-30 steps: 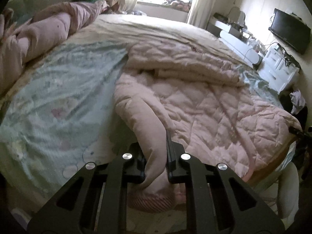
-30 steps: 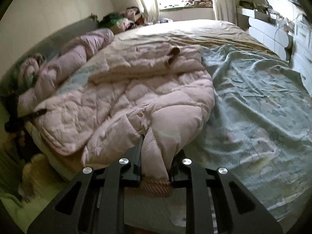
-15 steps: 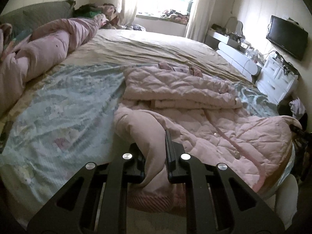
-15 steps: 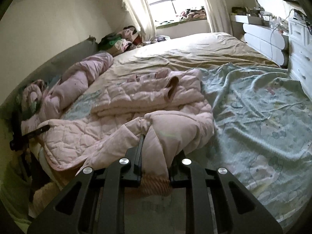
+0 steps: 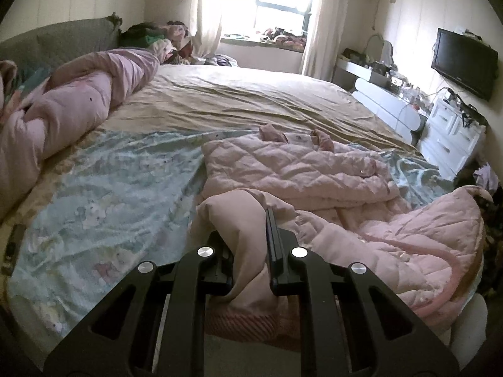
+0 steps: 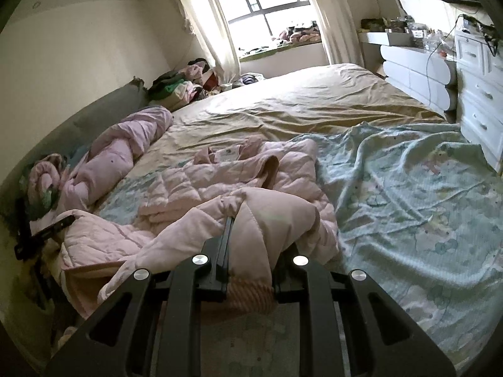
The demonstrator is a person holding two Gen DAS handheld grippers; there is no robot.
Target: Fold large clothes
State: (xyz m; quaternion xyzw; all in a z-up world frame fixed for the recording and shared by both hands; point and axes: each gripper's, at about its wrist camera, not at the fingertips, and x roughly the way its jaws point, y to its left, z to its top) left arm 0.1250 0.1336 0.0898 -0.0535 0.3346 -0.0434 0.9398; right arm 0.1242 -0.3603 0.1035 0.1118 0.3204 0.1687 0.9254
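Observation:
A pink quilted jacket (image 5: 301, 169) (image 6: 220, 182) lies spread on the bed, its hem end lifted towards me. My left gripper (image 5: 248, 229) is shut on one lower corner of the jacket, ribbed cuff trim hanging below the fingers. In the right wrist view my right gripper (image 6: 251, 235) is shut on the other lower corner, a ribbed band (image 6: 248, 295) bunched under the fingers. The other gripper shows as a dark shape (image 6: 47, 232) at the jacket's left edge. The jacket's collar end rests flat further up the bed.
A pale green printed sheet (image 5: 103, 194) (image 6: 408, 194) covers the near bed, a tan sheet (image 5: 251, 94) beyond. A rolled pink duvet (image 5: 72, 106) lies along the left side. White drawers (image 6: 478, 94), a dresser and a wall television (image 5: 465, 62) stand to the right.
Both grippers have risen and drawn back with the jacket's lower corners held, so the hem lifts and more of the room and window comes into view.

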